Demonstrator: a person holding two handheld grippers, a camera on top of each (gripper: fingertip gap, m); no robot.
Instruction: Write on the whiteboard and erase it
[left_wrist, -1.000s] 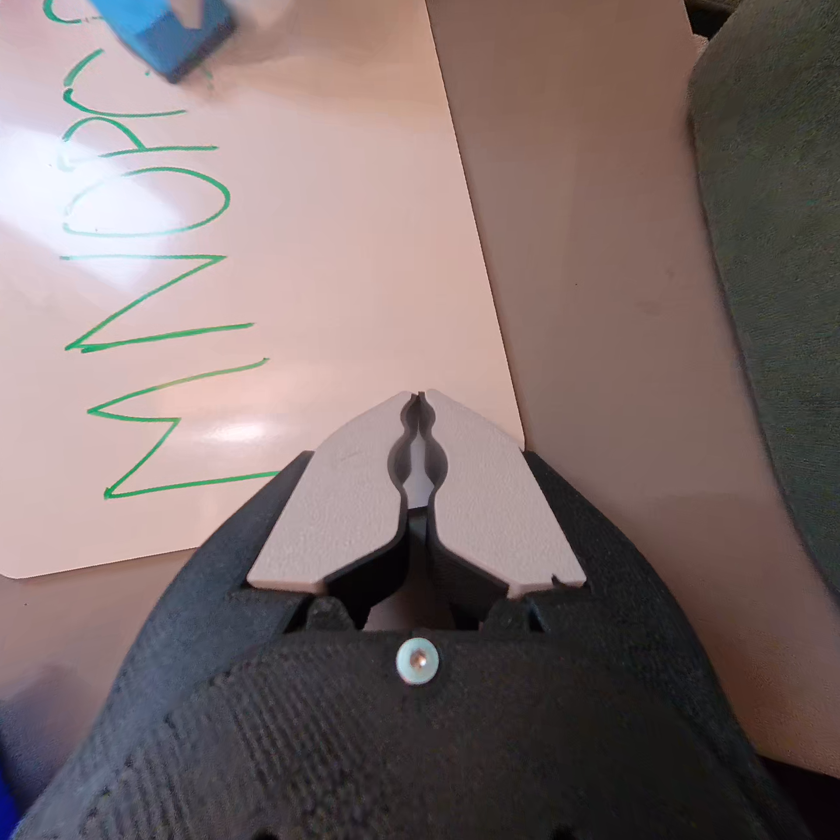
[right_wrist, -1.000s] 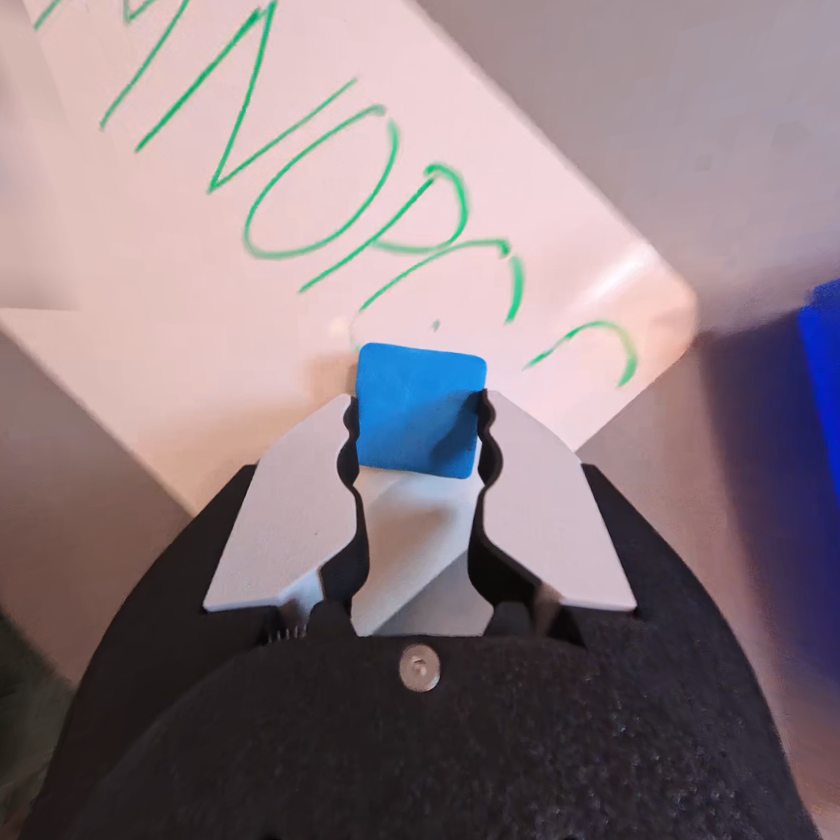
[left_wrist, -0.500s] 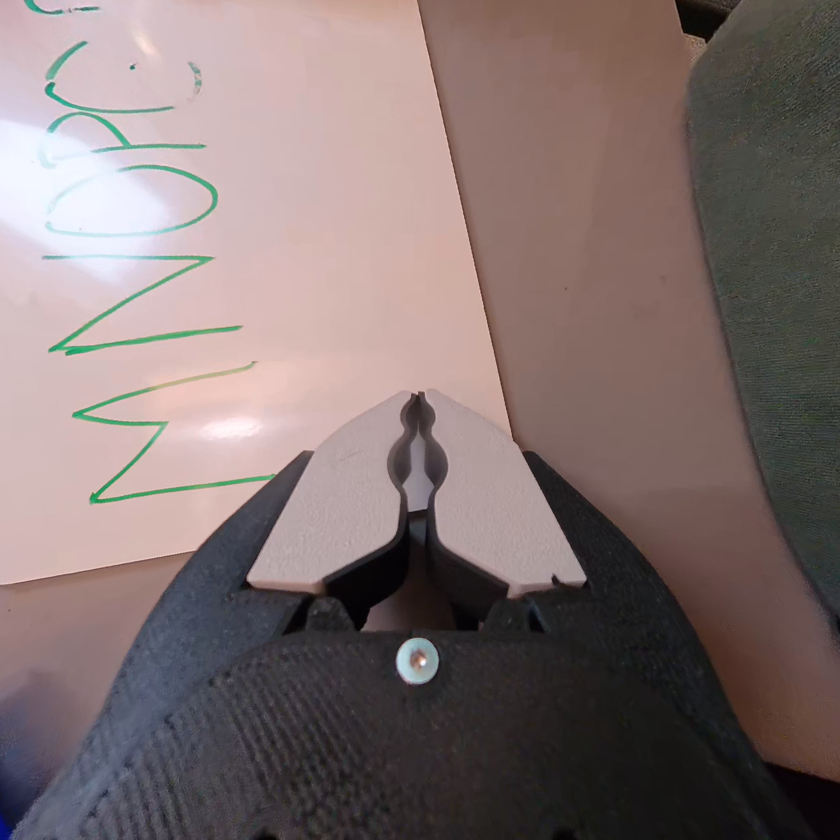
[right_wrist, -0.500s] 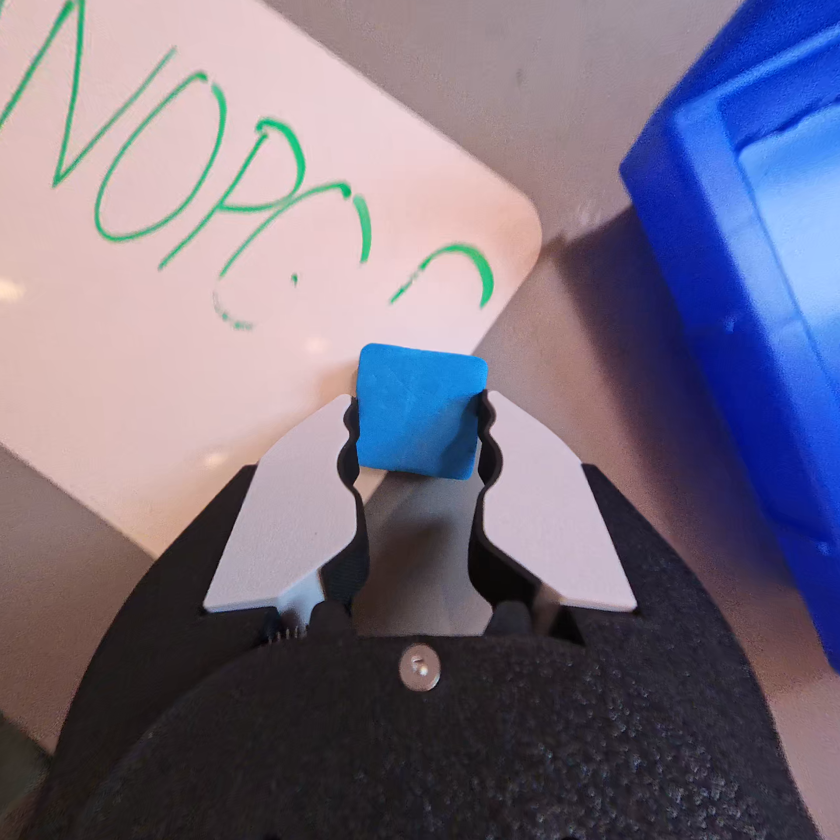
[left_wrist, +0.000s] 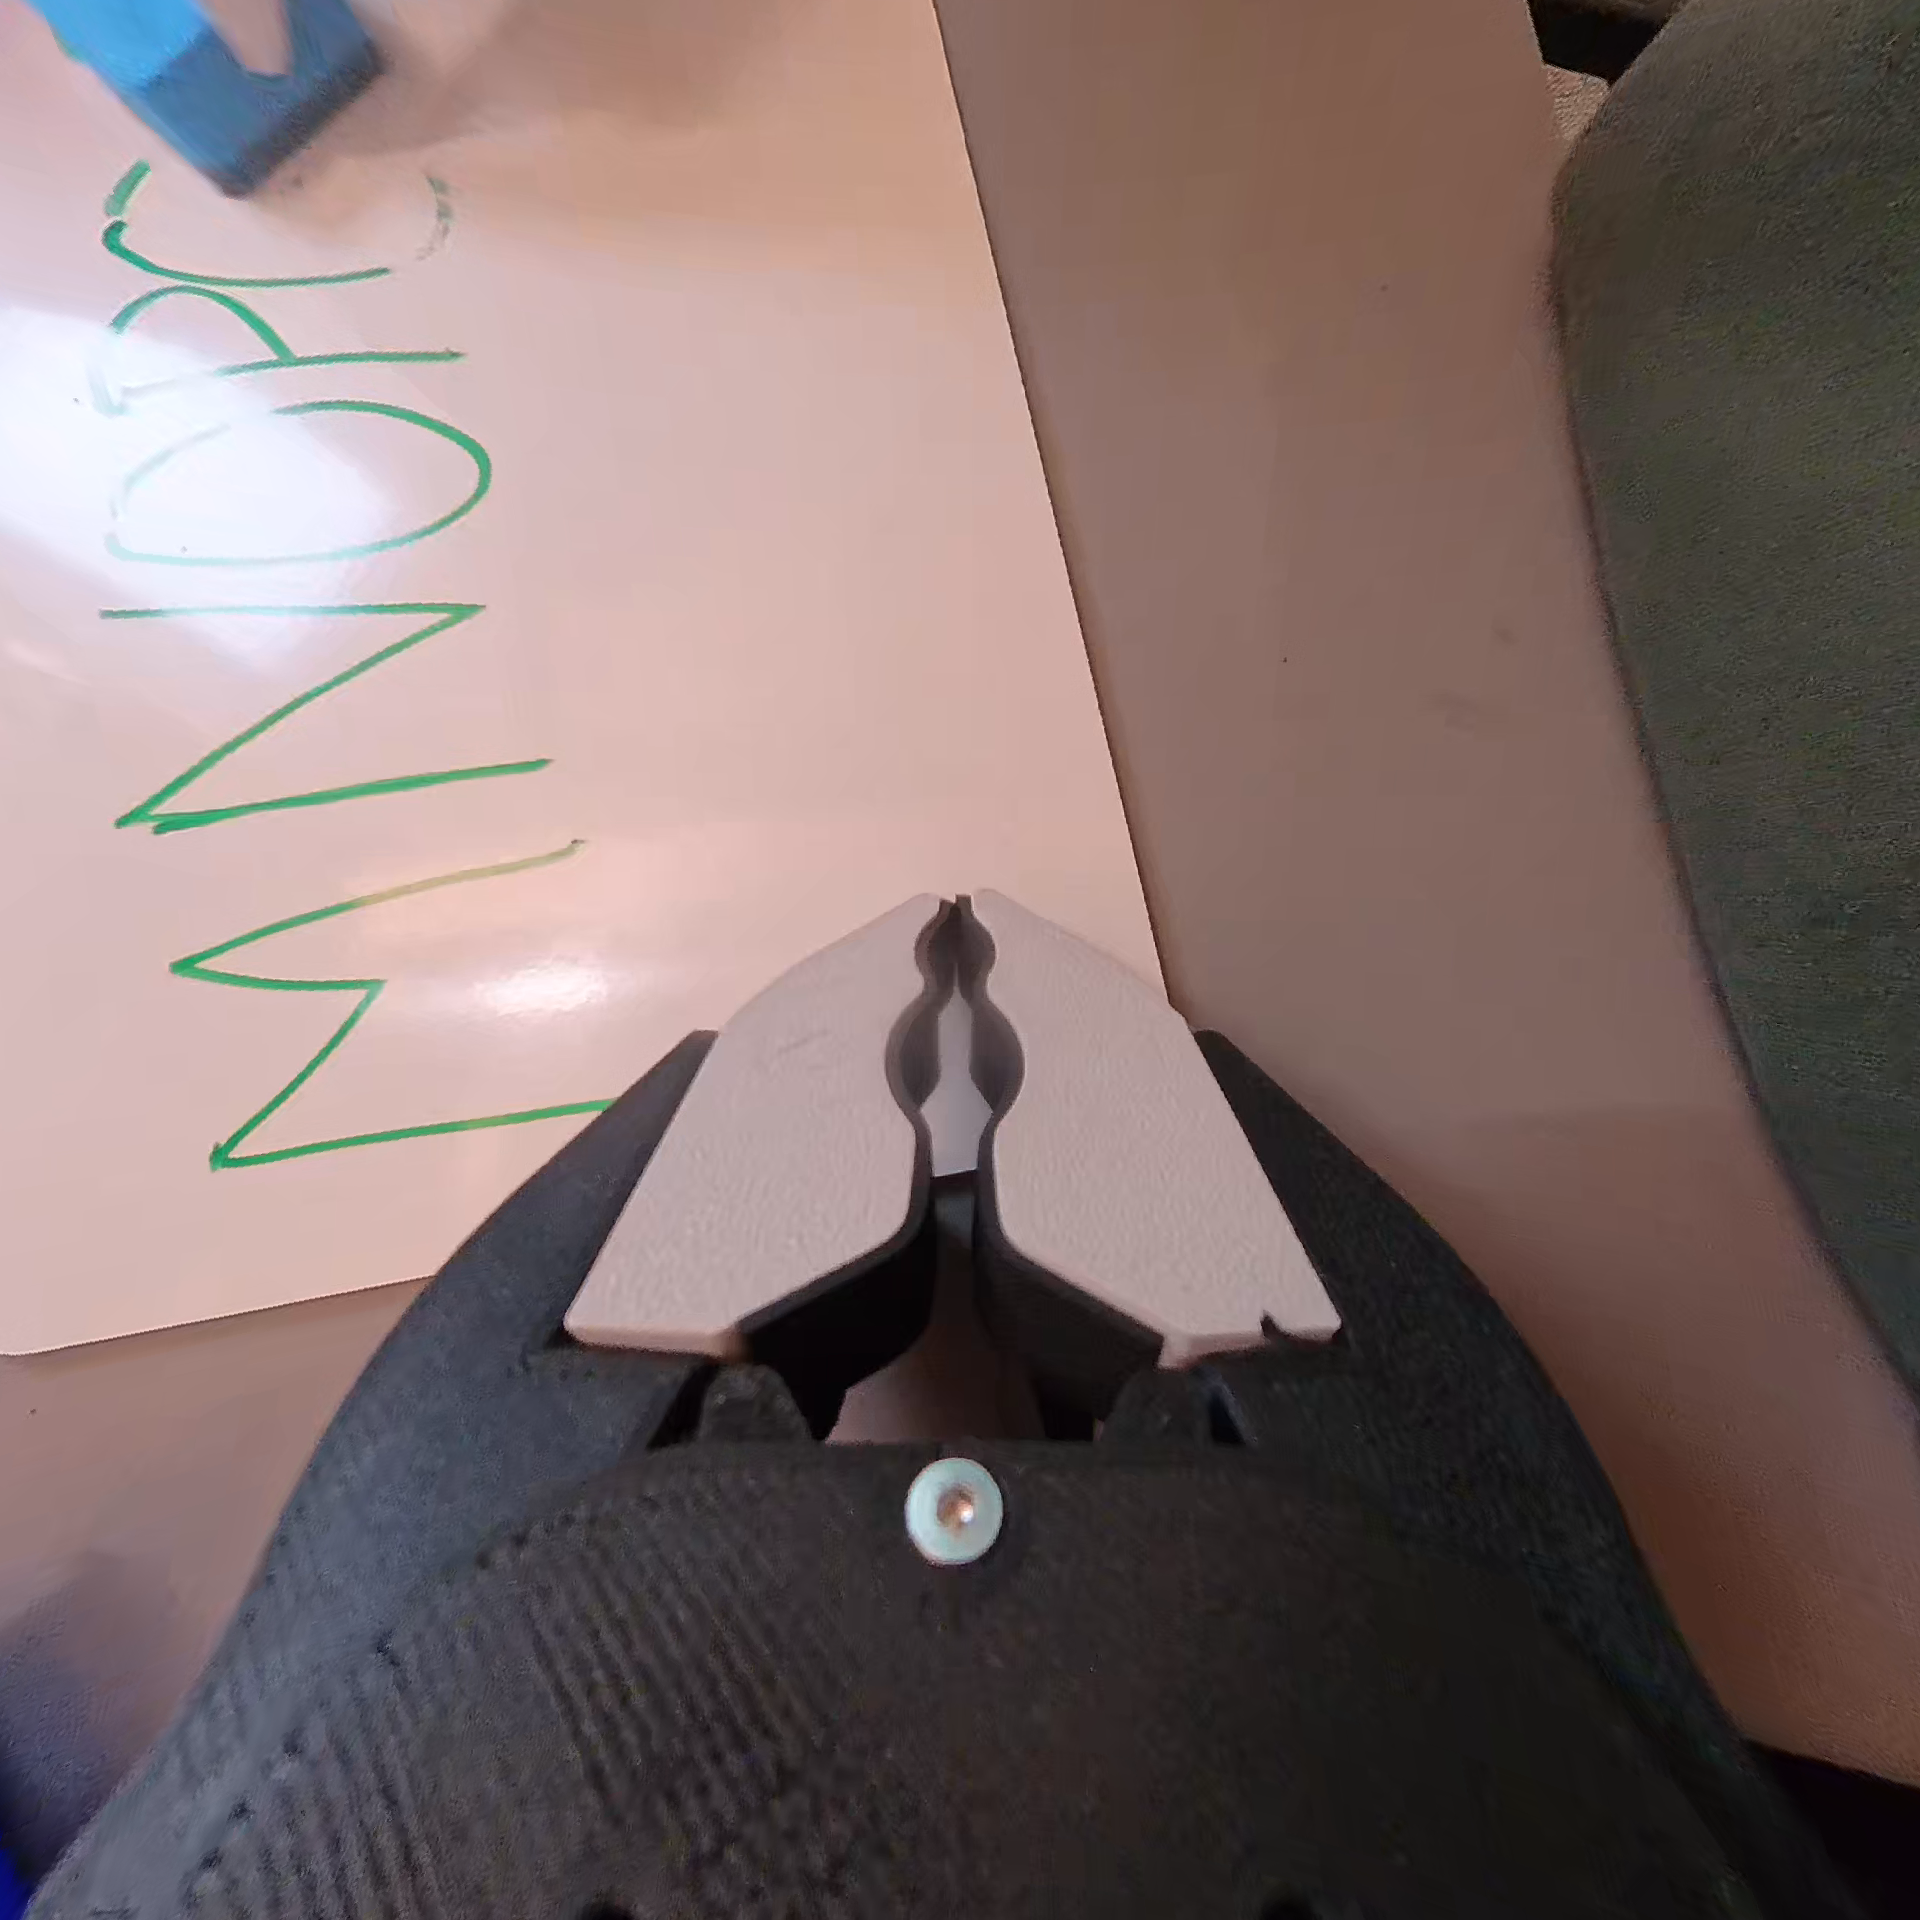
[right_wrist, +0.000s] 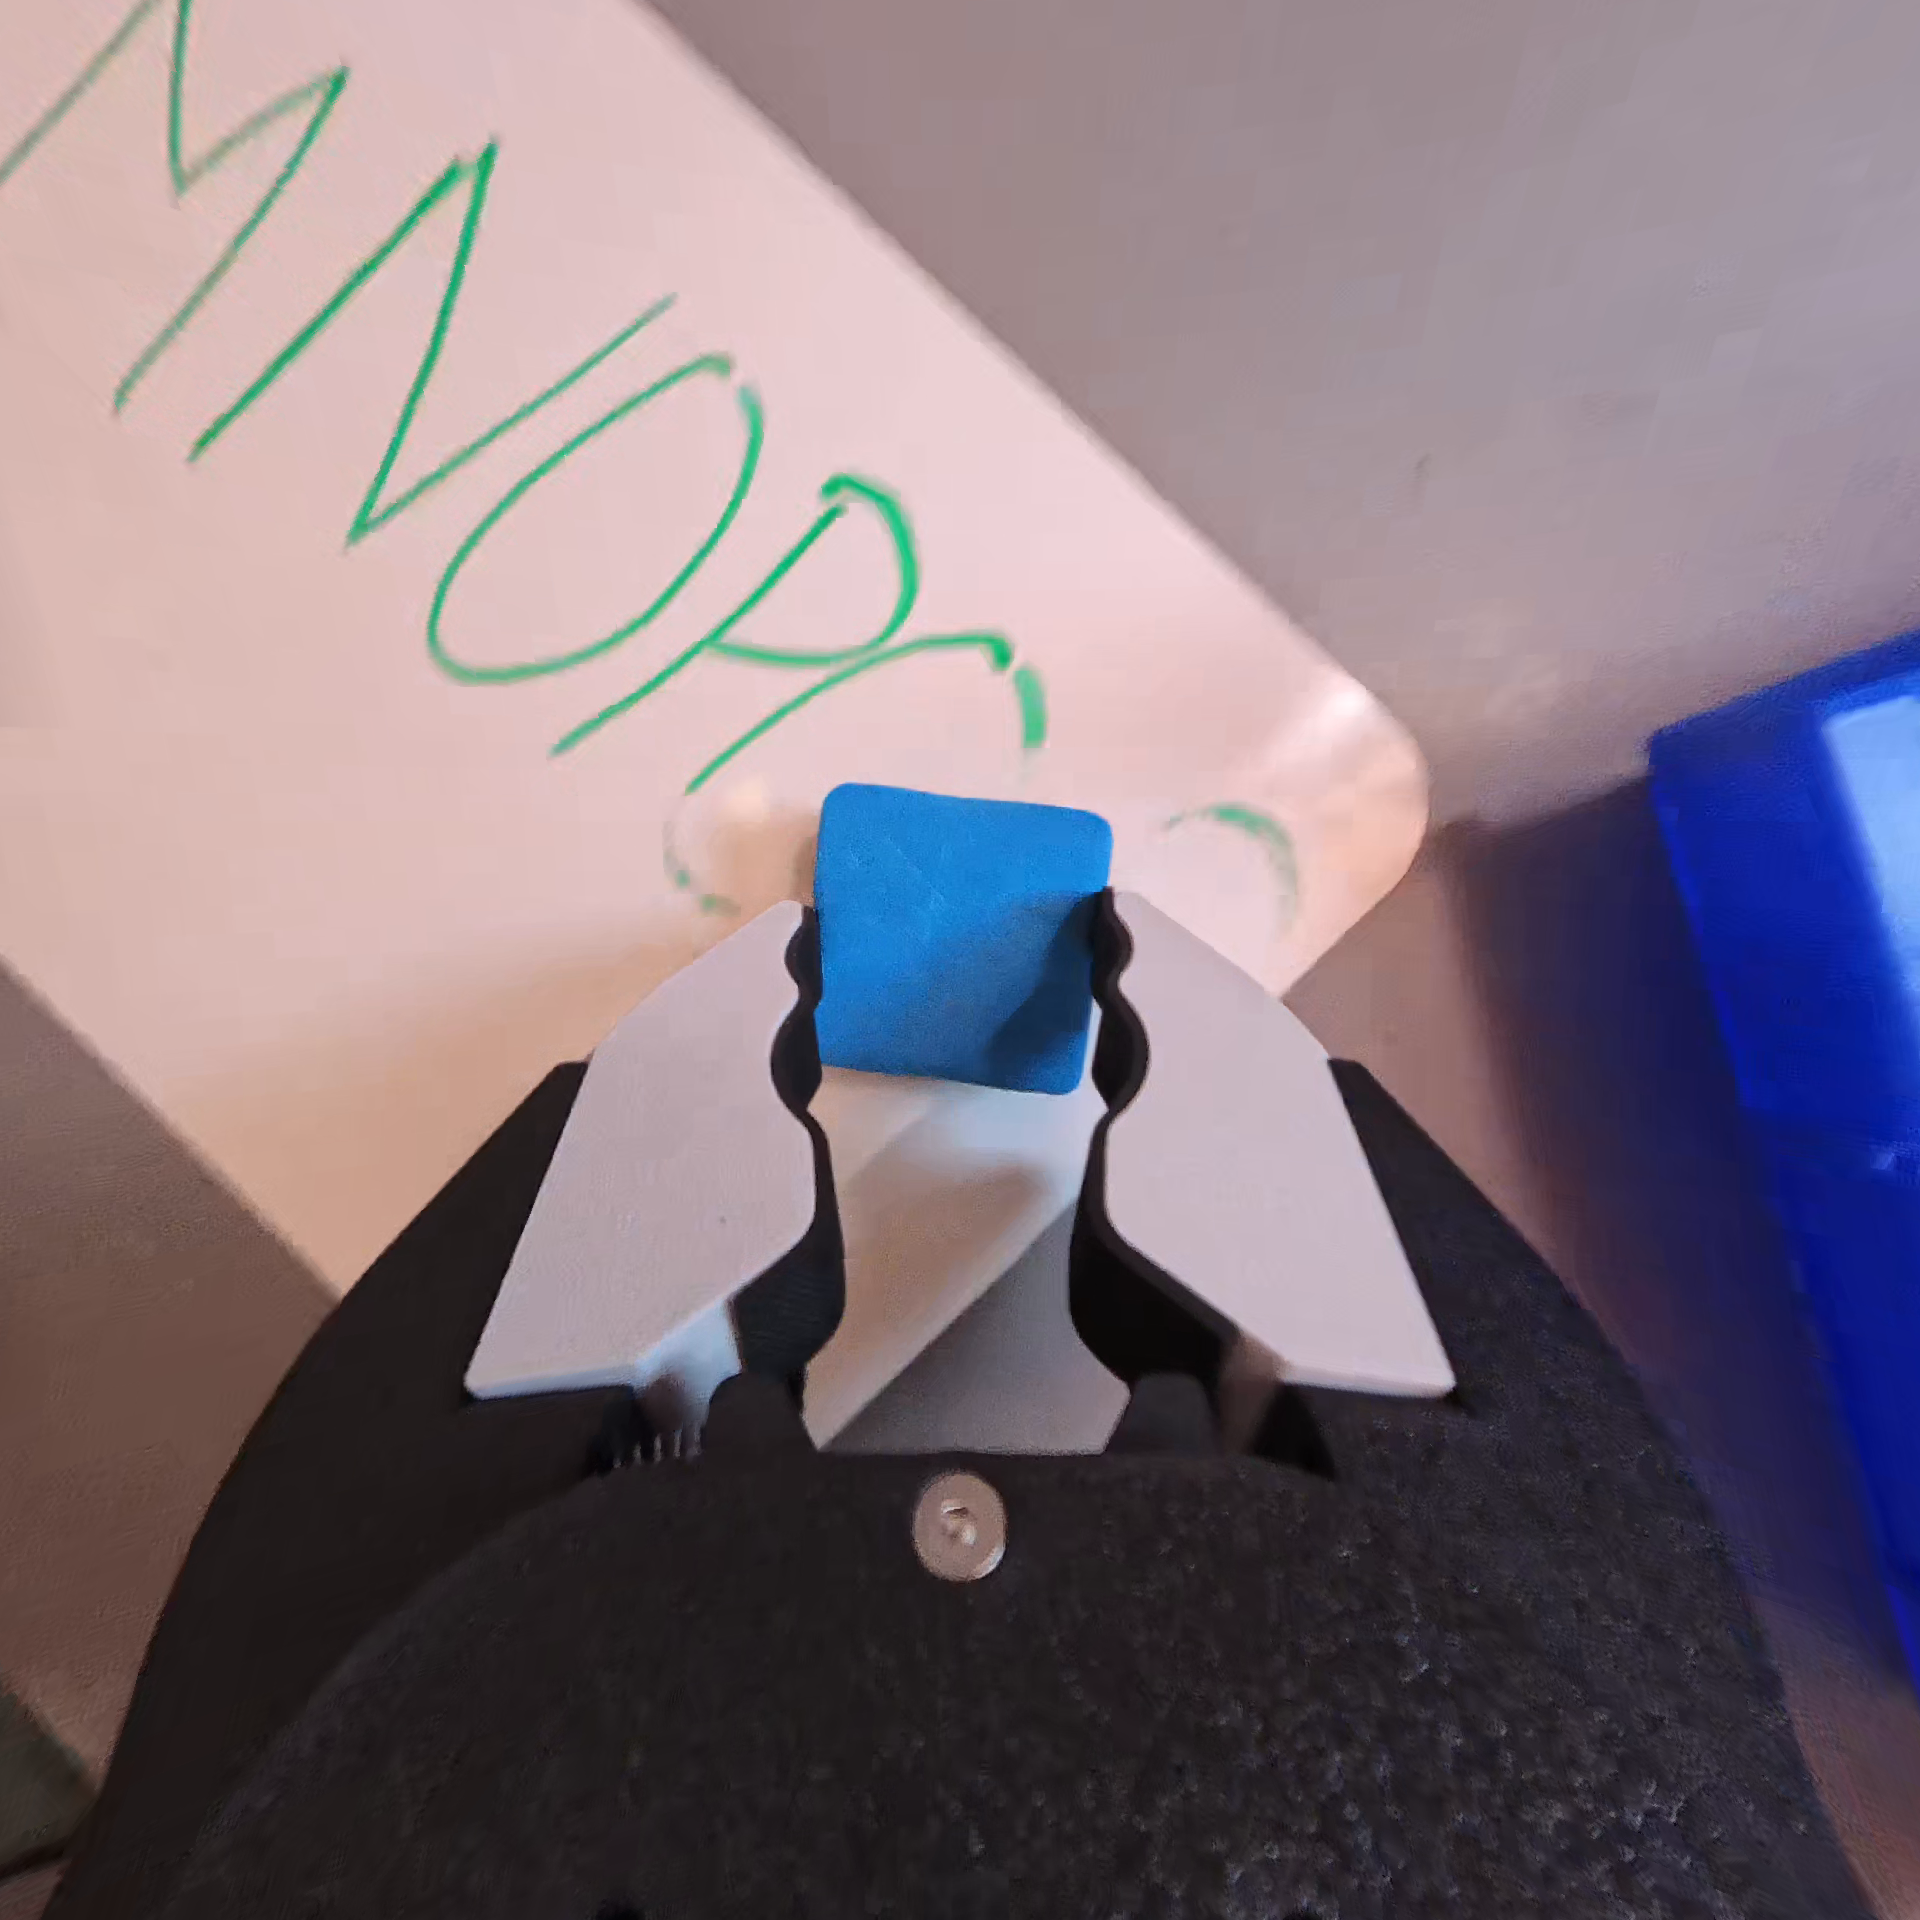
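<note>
- Your right gripper (right_wrist: 954, 914) has its fingers (right_wrist: 665, 1164) clenched on the blue eraser (right_wrist: 956, 935), which is pressed on or just over the whiteboard (right_wrist: 260, 831) near its rounded corner.
- Your left gripper (left_wrist: 958, 904) is empty, its fingers pinched together with only a slit between them, over the board's near corner at 6 o'clock in its own view.
- Writing is done: green marker letters (left_wrist: 312, 665) run up the board toward 11 o'clock.
- Erasing has only begun. Around the eraser, strokes are broken into faint arcs and smudges (right_wrist: 1236, 842); the motion blur probably hides finer residue.
- Most letters are left, untouched, from 9 to 11 o'clock in the right view.
- A blue bin (right_wrist: 1808, 1039) stands on the bench (right_wrist: 1351, 312) at 3 o'clock, off the board.
</note>
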